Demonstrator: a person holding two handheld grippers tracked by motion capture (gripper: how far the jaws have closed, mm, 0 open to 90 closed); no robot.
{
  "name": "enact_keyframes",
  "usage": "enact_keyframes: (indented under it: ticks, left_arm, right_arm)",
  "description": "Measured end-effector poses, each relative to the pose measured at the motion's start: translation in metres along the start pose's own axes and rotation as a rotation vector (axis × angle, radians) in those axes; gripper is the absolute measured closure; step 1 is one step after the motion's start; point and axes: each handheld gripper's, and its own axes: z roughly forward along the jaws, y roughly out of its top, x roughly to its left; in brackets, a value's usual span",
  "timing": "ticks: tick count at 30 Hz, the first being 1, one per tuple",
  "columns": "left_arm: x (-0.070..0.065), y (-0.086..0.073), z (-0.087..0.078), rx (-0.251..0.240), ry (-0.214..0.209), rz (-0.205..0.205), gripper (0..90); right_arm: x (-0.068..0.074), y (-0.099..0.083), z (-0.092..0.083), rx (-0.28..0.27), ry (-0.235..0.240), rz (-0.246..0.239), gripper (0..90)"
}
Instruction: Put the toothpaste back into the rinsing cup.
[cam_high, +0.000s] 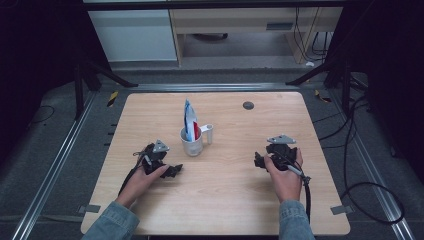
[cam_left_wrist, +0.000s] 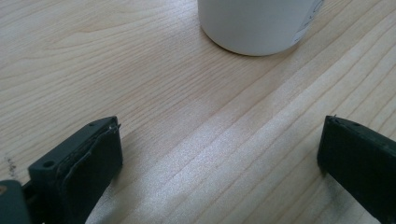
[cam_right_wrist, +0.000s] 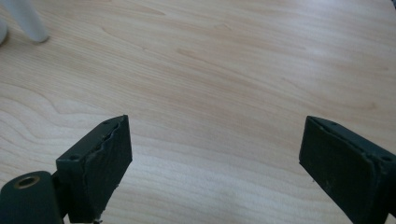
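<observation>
White mug (cam_high: 192, 142) sits mid-table, a little toward the far edge, with a blue-white-red toothpaste tube (cam_high: 189, 120) standing upright in it, handle (cam_high: 208, 133) pointing right. Left gripper (cam_high: 175, 170) rests just near-left of the mug, jaws spread wide, nothing held; left gripper view has the mug base (cam_left_wrist: 259, 25) straight ahead. Right gripper (cam_high: 258, 161) sits toward the right edge, well apart, jaws also wide, empty. My read: mug is rigid, glazed, slippery, so pinch the wall at the rim or the handle. Tube is light, soft, will squash; grab the upper body gently and lift straight up
</observation>
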Motion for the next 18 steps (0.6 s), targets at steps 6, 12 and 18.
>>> enact_keyframes:
  ticks: [6,12,18]
  left_arm:
    - [0.000,0.000,0.000,0.000,0.000,0.000,0.0]
    - [0.000,0.000,0.000,0.000,0.000,0.000,0.0]
    - [0.000,0.000,0.000,0.000,0.000,0.000,0.0]
  right_arm:
    - [-0.010,-0.014,0.002,0.013,0.002,0.035,9.8]
    - [-0.015,-0.027,0.006,0.040,0.003,0.033,10.1]
    - [-0.024,-0.038,0.011,0.060,-0.003,0.042,9.4]
